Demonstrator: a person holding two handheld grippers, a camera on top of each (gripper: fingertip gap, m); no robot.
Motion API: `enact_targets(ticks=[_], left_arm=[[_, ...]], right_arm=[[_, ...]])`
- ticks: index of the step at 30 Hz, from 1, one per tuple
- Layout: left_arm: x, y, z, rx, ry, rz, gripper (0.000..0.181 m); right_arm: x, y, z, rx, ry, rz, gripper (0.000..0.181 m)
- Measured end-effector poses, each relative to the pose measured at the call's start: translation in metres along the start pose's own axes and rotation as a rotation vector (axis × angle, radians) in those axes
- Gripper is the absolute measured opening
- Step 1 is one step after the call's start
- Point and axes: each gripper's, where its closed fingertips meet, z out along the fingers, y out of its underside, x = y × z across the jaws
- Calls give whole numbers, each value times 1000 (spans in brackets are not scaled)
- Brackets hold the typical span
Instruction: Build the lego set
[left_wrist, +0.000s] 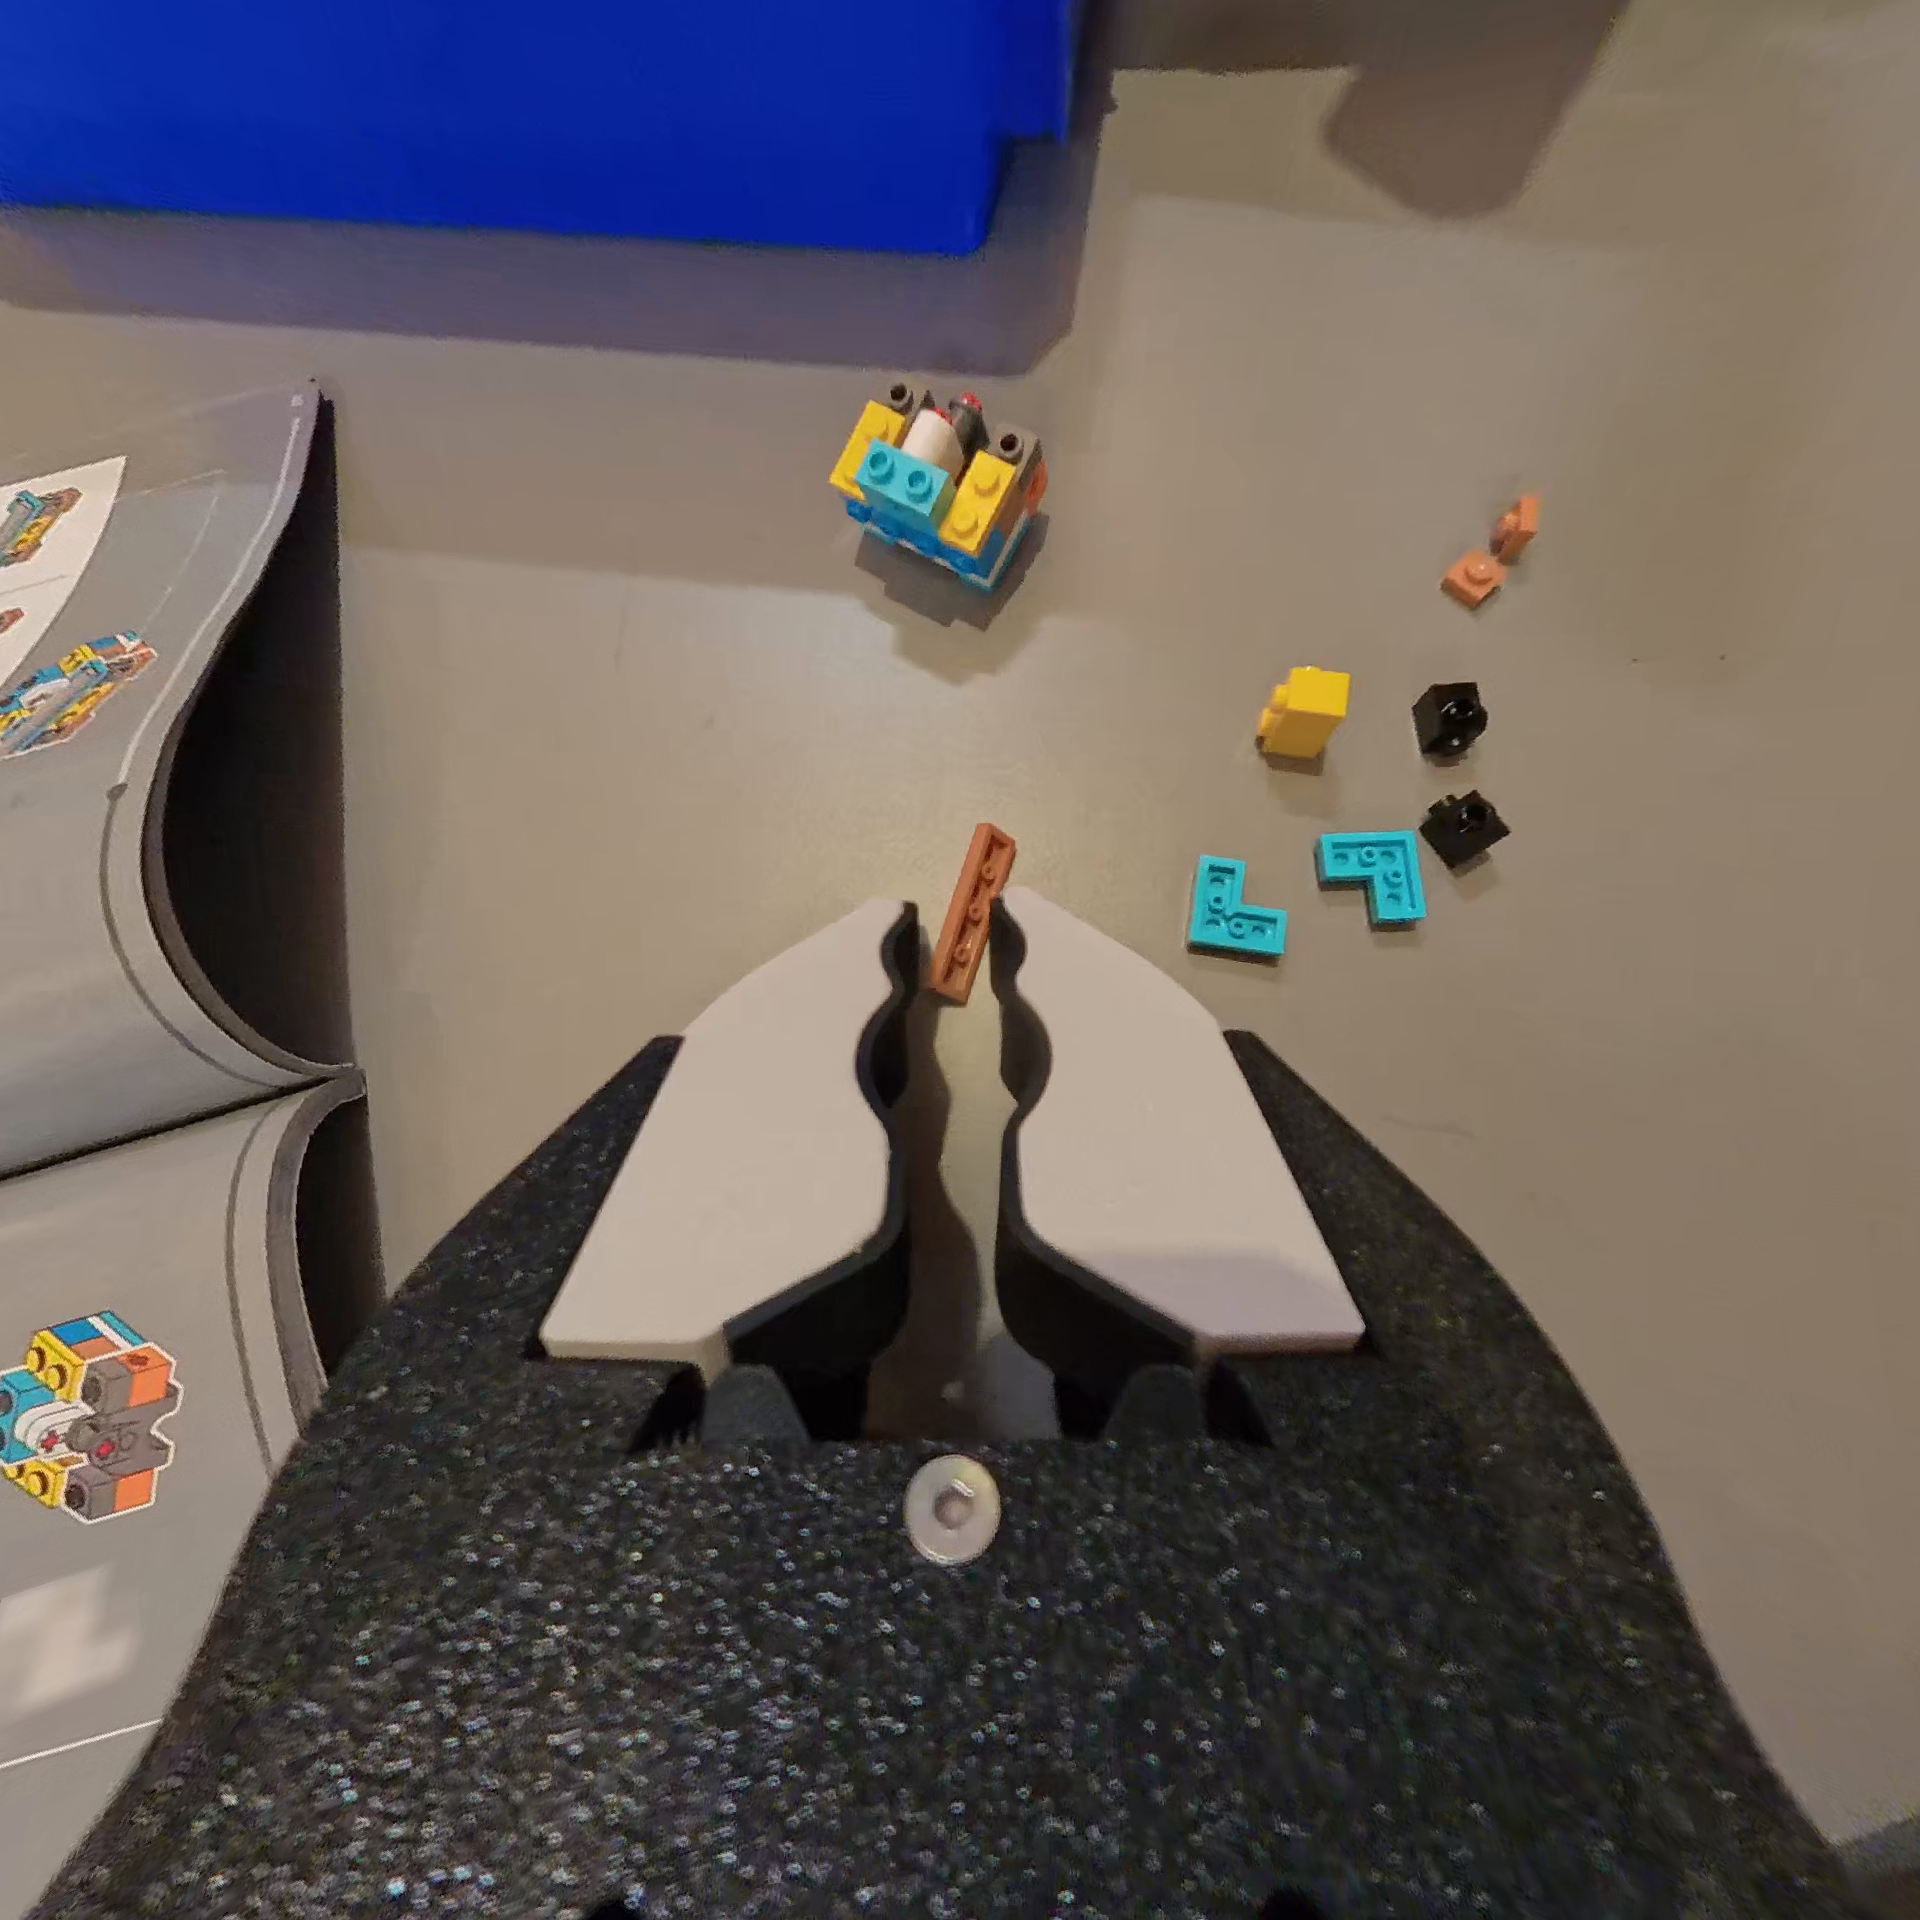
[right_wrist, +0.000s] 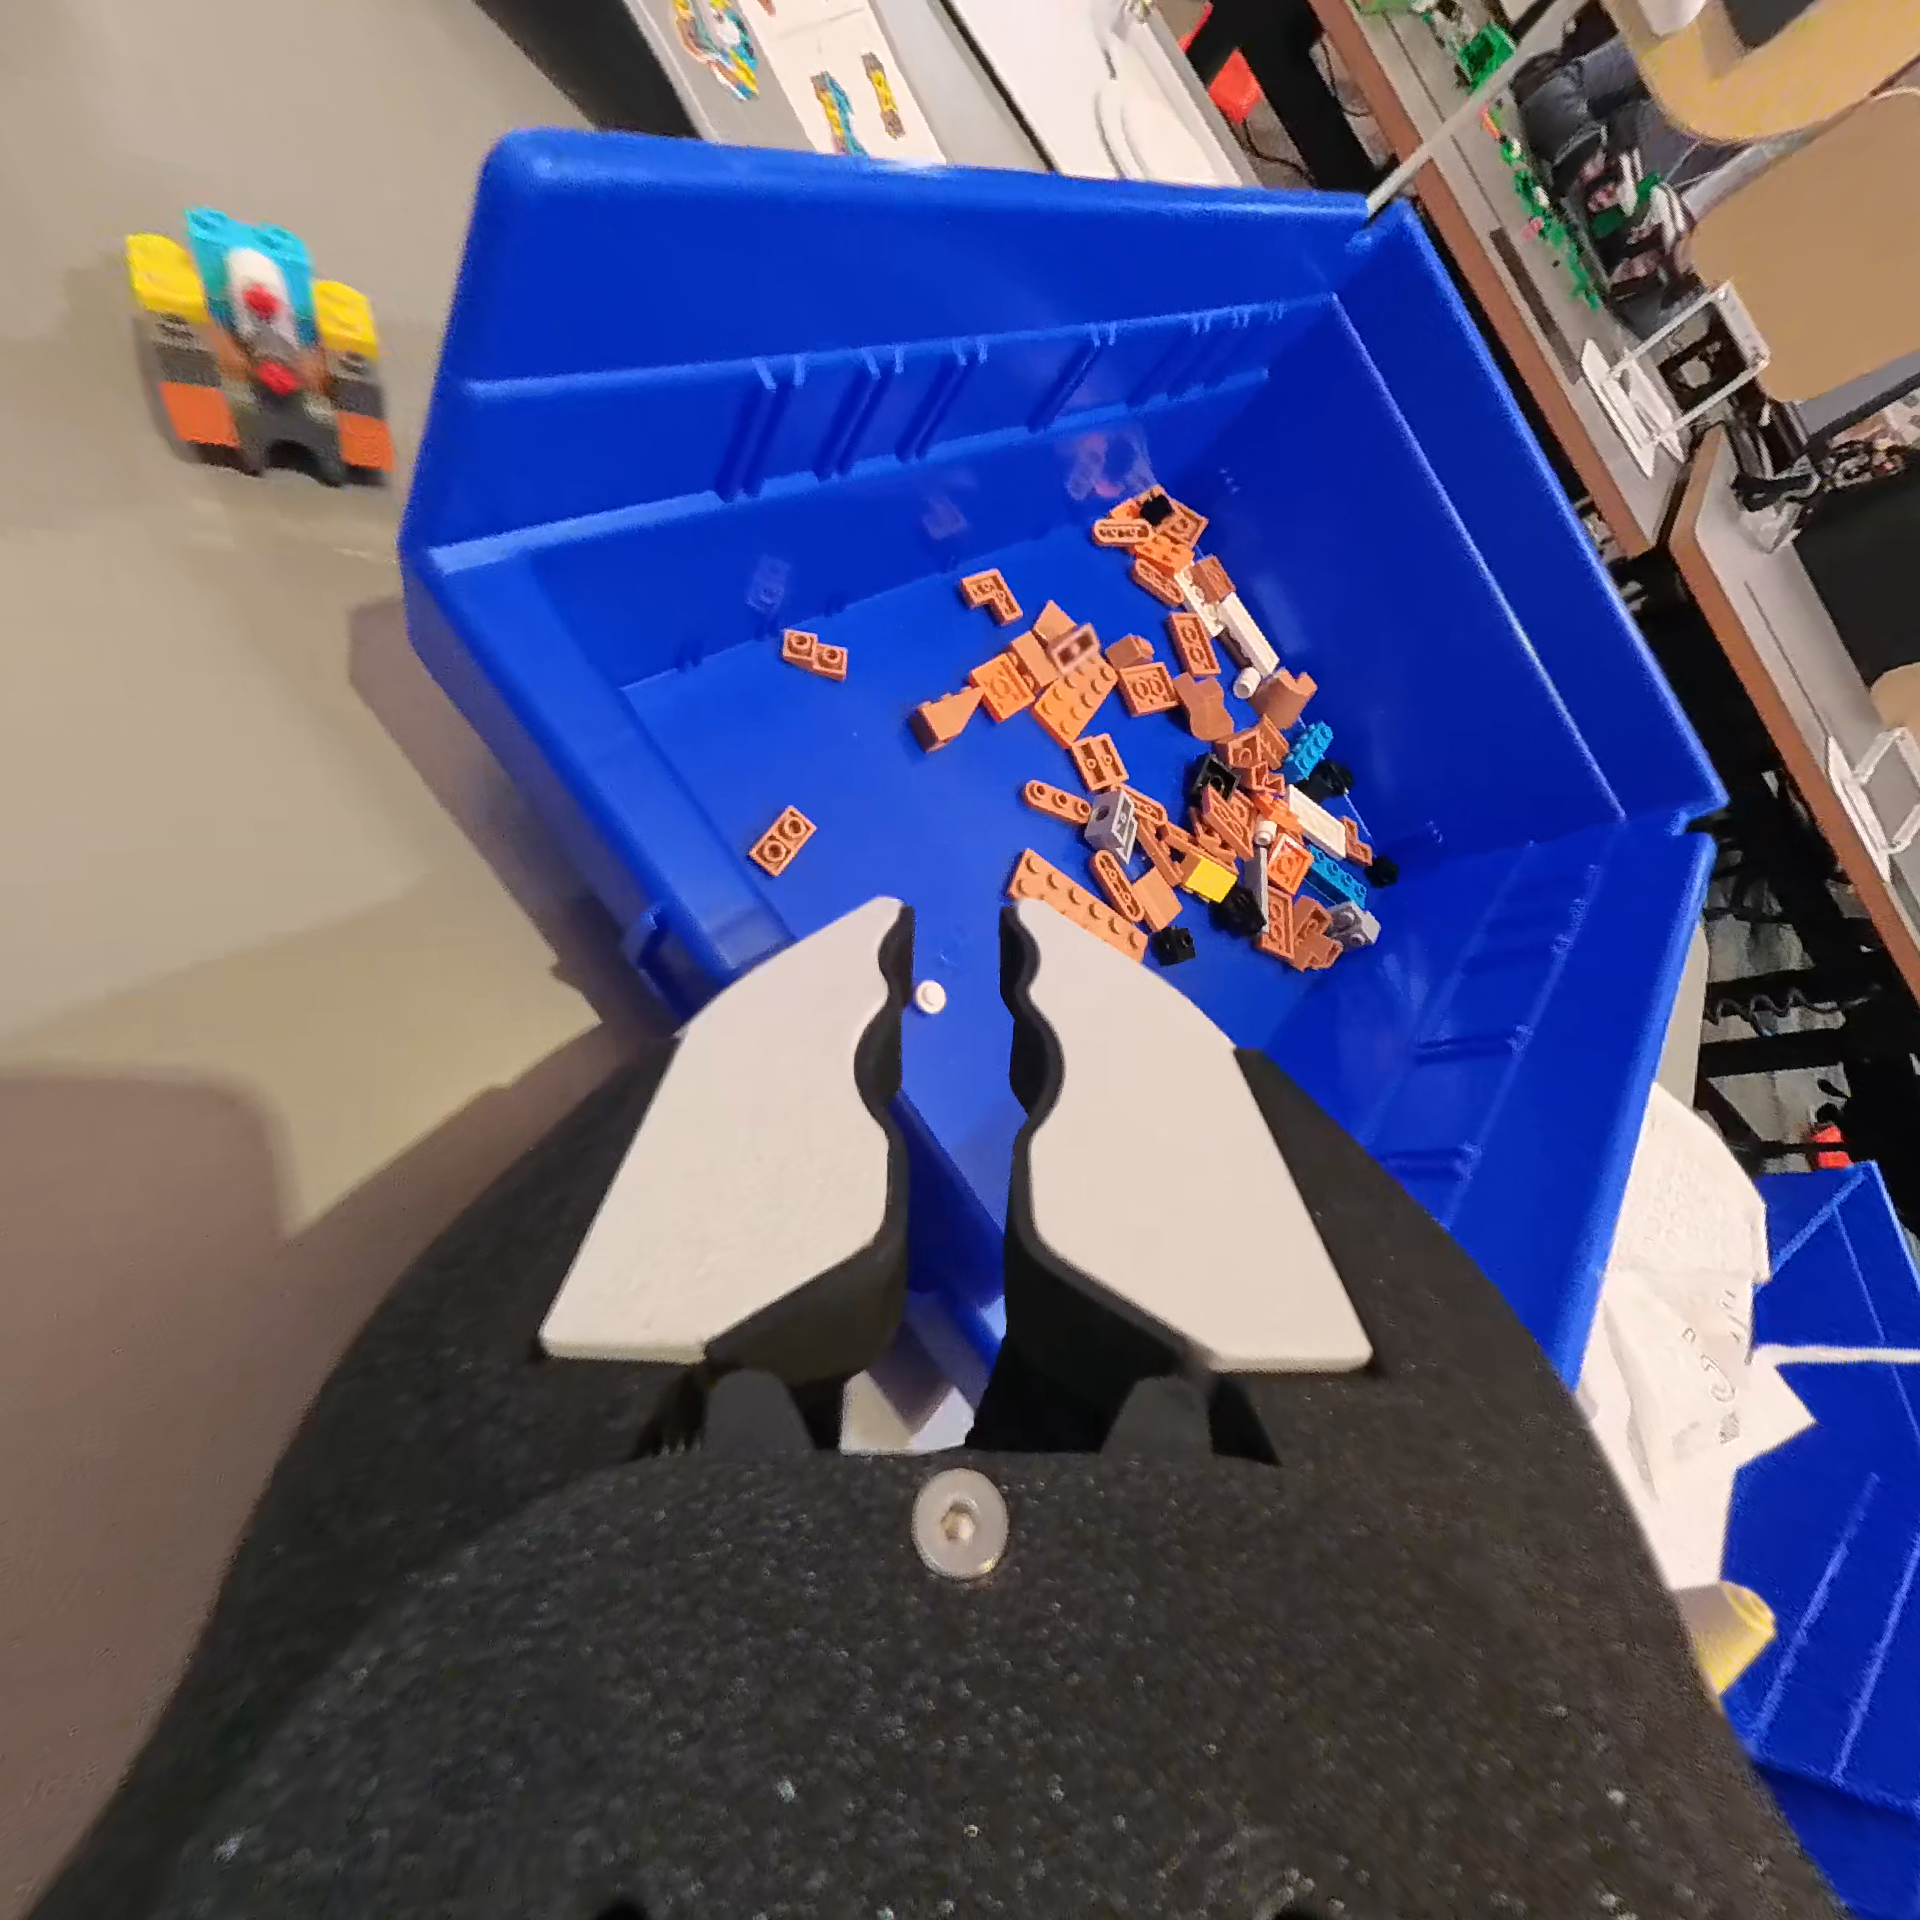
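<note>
My left gripper (left_wrist: 954, 909) is shut on a narrow brown plate (left_wrist: 975, 914), held tilted between its fingertips above the grey table. The partial build (left_wrist: 940, 499), made of yellow, teal, white and grey bricks, stands on the table beyond it. The build also shows in the right wrist view (right_wrist: 260, 353) at the far left. My right gripper (right_wrist: 954, 920) is slightly open and empty, hanging over the near rim of a blue bin (right_wrist: 935, 177). The bin holds a pile of mostly orange loose bricks (right_wrist: 1195, 748).
To the right of the left gripper lie two teal L plates (left_wrist: 1236, 914), a yellow brick (left_wrist: 1304, 712), two black bricks (left_wrist: 1449, 717) and small orange pieces (left_wrist: 1475, 577). An open instruction booklet (left_wrist: 104, 935) lies at the left. The blue bin (left_wrist: 520, 104) stands behind. Left tips to right tips: about 25 cm.
</note>
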Motion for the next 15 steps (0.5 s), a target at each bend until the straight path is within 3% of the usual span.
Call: enact_targets(ticks=[10, 15], left_arm=[[2, -2, 1, 6, 1, 10, 5], [2, -2, 1, 14, -4, 14, 4]], right_arm=[[28, 7, 16, -25, 85, 0, 16], [11, -3, 4, 15, 20, 5, 21]])
